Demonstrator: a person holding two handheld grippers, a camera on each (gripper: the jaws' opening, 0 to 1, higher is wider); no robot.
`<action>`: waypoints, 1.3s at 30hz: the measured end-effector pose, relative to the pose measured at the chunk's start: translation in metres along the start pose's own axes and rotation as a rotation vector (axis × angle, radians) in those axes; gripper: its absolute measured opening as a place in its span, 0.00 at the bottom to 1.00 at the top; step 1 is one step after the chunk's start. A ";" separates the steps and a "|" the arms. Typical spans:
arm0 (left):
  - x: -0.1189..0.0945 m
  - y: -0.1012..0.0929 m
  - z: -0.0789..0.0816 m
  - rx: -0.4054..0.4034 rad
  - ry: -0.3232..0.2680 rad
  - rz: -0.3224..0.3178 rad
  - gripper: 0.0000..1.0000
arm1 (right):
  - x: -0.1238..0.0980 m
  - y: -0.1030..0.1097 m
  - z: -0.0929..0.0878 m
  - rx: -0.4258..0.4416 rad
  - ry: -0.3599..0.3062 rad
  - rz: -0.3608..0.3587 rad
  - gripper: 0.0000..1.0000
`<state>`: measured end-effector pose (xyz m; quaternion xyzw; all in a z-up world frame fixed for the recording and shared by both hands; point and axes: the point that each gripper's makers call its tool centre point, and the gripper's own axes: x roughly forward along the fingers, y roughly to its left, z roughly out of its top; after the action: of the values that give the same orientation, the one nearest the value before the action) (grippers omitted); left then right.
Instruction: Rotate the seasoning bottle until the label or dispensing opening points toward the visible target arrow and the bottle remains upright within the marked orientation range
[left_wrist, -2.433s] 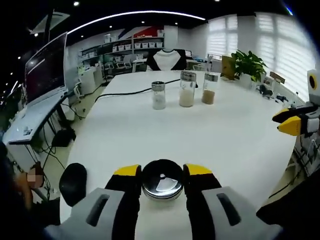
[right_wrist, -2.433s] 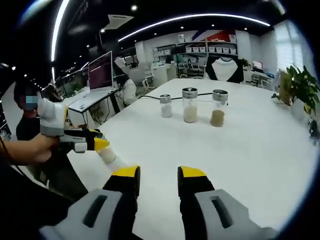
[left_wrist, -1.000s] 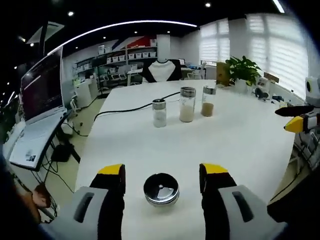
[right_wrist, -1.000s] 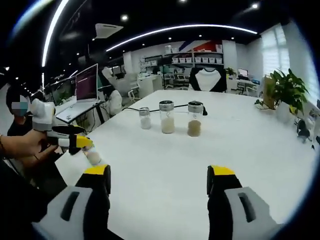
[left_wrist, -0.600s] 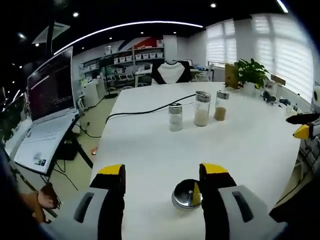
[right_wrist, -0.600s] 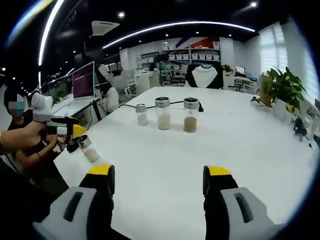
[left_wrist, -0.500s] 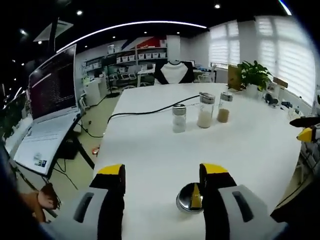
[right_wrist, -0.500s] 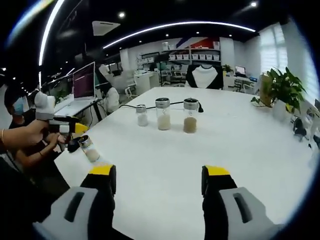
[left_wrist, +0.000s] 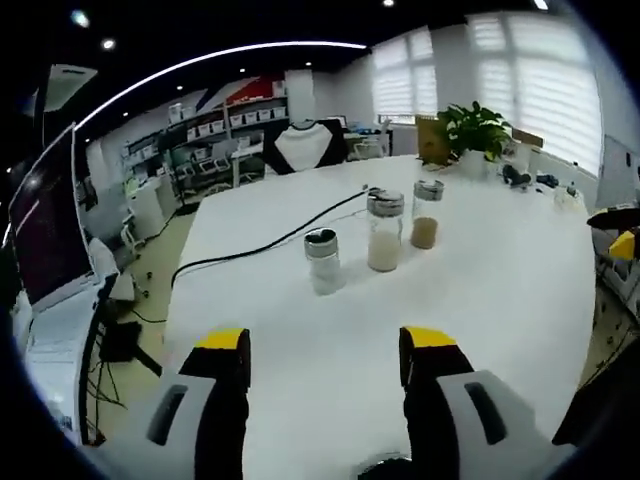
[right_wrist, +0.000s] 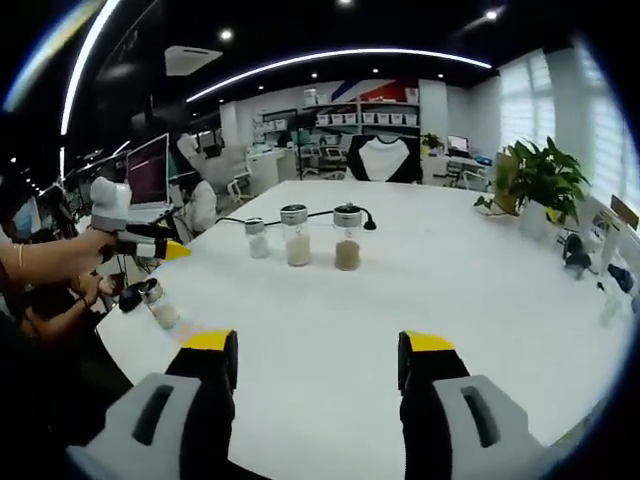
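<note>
The seasoning bottle (right_wrist: 158, 302), clear glass with a metal lid and pale powder inside, stands near the table's left edge in the right gripper view. My left gripper (right_wrist: 165, 242) hovers just above and behind it, held by a hand, jaws apart and not touching the bottle. In the left gripper view the same gripper (left_wrist: 325, 342) is open with only bare tabletop between its yellow-tipped fingers. My right gripper (right_wrist: 320, 345) is open over the near table with nothing in it. It also shows as the right gripper (left_wrist: 620, 232) at the right edge of the left gripper view.
Three more seasoning bottles stand in a row mid-table: a short one (left_wrist: 322, 260), a taller pale one (left_wrist: 384, 230) and a brown one (left_wrist: 426, 213). A black cable (left_wrist: 260, 243) runs behind them. A potted plant (right_wrist: 540, 180) sits far right. The white table (right_wrist: 470, 300) is wide.
My left gripper, shut on the bottle 2.4 s ago, opened and lifted away, leaving the bottle on the table. The right gripper's jaws widened and stay open.
</note>
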<state>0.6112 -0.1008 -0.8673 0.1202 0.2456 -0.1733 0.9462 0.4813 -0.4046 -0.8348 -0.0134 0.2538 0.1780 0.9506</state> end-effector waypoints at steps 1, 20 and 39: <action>0.004 -0.002 0.003 0.000 -0.006 -0.003 0.64 | -0.001 -0.002 -0.001 0.008 0.001 -0.007 0.64; 0.088 0.008 0.043 -0.023 0.011 -0.067 0.81 | -0.014 -0.019 -0.009 0.121 -0.009 -0.089 0.85; 0.147 0.016 0.049 -0.007 -0.003 -0.102 0.62 | -0.015 -0.040 -0.026 0.203 0.054 -0.172 0.76</action>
<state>0.7582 -0.1411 -0.8977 0.1040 0.2506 -0.2204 0.9369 0.4706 -0.4499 -0.8523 0.0562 0.2940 0.0688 0.9517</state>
